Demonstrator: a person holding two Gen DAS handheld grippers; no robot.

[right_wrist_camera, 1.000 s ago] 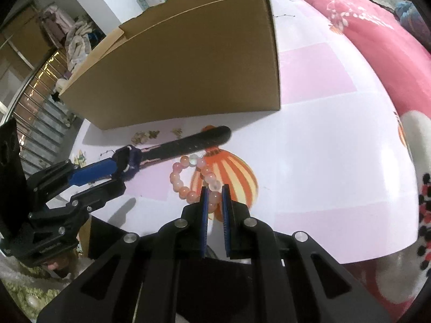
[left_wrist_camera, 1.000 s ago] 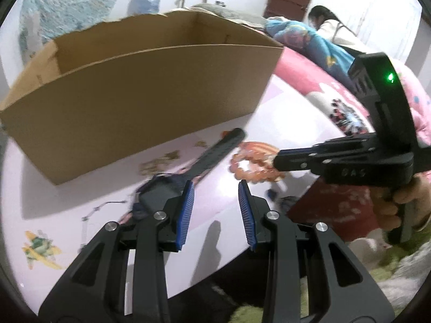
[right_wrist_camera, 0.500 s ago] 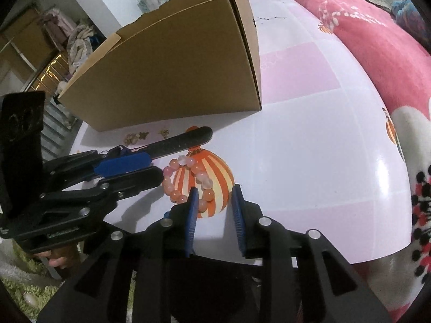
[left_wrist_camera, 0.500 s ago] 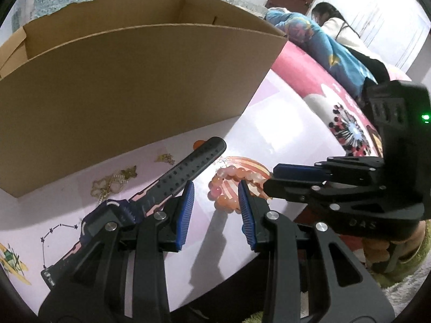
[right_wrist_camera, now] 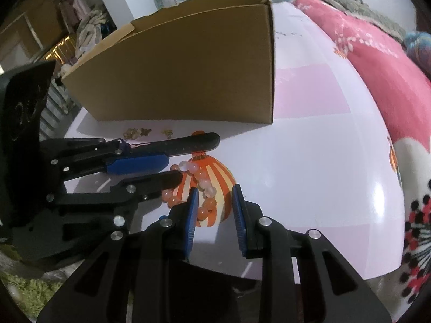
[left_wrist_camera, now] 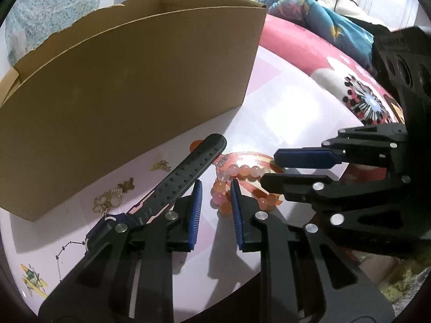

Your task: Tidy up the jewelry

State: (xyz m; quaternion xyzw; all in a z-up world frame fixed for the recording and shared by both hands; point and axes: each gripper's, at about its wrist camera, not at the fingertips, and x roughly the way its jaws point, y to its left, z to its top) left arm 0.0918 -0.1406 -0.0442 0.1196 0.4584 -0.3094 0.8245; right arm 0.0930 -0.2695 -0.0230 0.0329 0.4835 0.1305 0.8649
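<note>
both reach in low: left hand-held gripper (left_wrist_camera: pixel 214 204) and right hand-held gripper (right_wrist_camera: pixel 214 210) sit parted around the bead bracelet (left_wrist_camera: pixel 237 185) on the desk (right_wrist_camera: pixel 309 161).

Pink-orange bead bracelet (left_wrist_camera: pixel 237 185) flat on table, beside black strap (left_wrist_camera: pixel 186 180), apparently touching.

White and pink table (right_wrist_camera: pixel 309 161) with printed pictures, cardboard box (right_wrist_camera: pixel 188 67) standing toward its far side, black watch (left_wrist_camera: pixel 172 188) lying before the box, bead bracelet (left_wrist_camera: pixel 237 185) beside the strap near the front edge, gold trinkets (left_wrist_camera: pixel 113 196) close to the box
</note>
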